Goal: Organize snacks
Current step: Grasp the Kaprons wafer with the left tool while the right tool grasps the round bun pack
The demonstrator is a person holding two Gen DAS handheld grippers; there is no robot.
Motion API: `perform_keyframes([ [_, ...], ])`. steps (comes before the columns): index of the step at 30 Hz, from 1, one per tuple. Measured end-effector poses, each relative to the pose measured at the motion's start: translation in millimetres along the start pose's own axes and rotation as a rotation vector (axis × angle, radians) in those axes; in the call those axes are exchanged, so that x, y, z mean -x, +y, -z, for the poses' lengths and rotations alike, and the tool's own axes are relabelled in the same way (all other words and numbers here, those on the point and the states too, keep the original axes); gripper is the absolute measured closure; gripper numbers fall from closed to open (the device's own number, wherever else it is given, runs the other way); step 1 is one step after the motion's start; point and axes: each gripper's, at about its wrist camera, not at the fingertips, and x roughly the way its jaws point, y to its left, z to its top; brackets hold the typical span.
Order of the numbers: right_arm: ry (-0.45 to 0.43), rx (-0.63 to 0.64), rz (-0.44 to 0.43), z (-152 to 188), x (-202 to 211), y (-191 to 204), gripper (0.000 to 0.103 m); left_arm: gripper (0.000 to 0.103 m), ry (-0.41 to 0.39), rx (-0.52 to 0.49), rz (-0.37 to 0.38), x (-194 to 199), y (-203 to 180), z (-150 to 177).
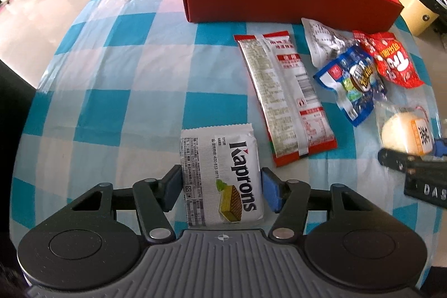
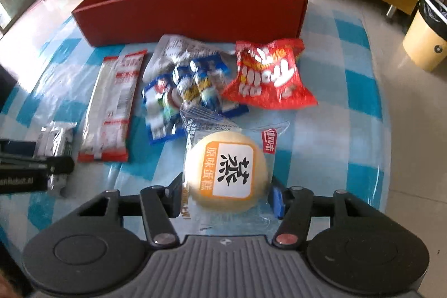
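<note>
Fingers (image 1: 269, 187) of left gripper (image 1: 222, 186) pressed on both sides of wafer pack (image 1: 223, 175), down on the checked cloth (image 1: 111, 69). Right gripper (image 2: 227, 193) clamped round bagged cake (image 2: 227, 168), likewise low over the cloth. Neither boxed yet. Behind them, waiting loose: long pack (image 1: 285, 99), blue bag (image 1: 352, 83), red bag (image 1: 396, 57), white bag (image 1: 321, 41). Further back, red box (image 2: 195, 16) with two snacks in already. Roughly a quarter done, by the look.

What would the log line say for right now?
left hand-held gripper: shut on Kaprons wafer pack | right hand-held gripper: shut on wrapped steamed cake | red box: two snacks inside
</note>
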Motion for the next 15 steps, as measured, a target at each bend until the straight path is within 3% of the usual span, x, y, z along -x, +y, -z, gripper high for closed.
perform_keyframes([
  [5,0.025,0.041,-0.045,21,13,13,0.049,0.035,0.000,-0.020,0.000,2,2,10],
  [8,0.044,0.064,-0.066,28,13,22,0.049,0.018,0.003,-0.011,-0.005,0,4,13],
  [9,0.049,0.058,-0.065,29,12,22,0.049,0.018,0.003,-0.004,-0.008,-1,5,13],
  [15,0.028,0.012,-0.070,21,13,16,0.034,0.014,0.010,0.030,-0.015,-6,9,9],
])
